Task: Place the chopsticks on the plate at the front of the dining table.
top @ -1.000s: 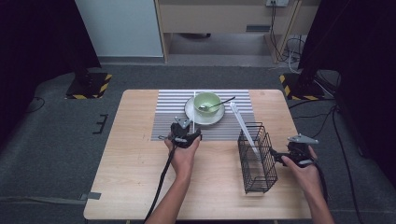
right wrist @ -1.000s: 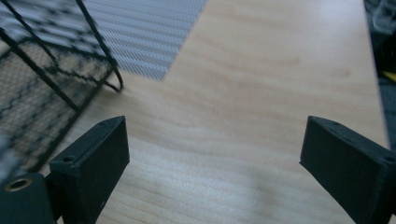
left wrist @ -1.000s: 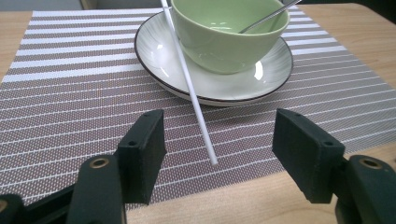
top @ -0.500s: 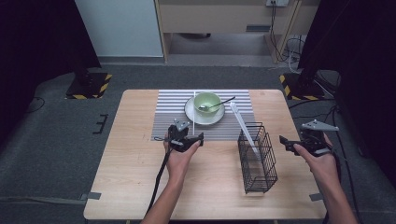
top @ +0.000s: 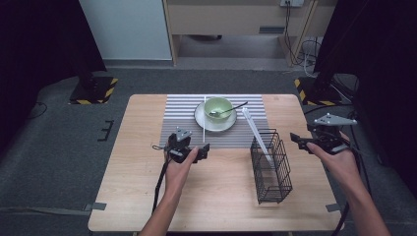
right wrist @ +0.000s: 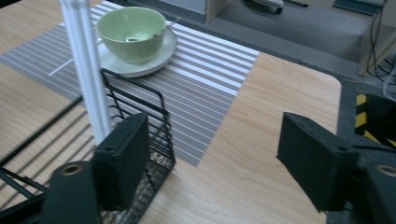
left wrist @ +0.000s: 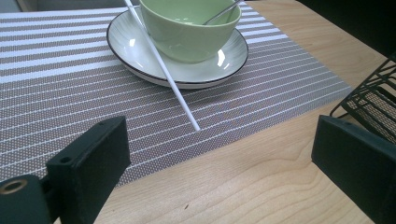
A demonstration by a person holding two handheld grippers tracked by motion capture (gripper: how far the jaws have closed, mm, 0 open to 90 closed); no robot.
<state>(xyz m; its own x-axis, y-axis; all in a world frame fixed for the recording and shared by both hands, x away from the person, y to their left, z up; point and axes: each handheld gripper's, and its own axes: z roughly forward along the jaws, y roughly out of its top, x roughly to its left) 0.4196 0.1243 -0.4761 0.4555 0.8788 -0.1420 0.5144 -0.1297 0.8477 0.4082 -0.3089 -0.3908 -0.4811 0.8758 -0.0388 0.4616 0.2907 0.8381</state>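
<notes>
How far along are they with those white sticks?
Done, apparently: two white sticks lean in the wire basket. In hand: nothing. The left hand-held gripper has just been opening and the right hand-held gripper closing partway, both empty. Left, probably: a thin white stick lies across the plate onto the striped mat, perhaps next for the basket.

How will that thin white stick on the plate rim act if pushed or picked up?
The white stick looks stiff: it spans from plate to mat without sagging. Round and thin, so probably light and apt to roll or slide off the rim when nudged. The smooth surface may slip between pads.
</notes>
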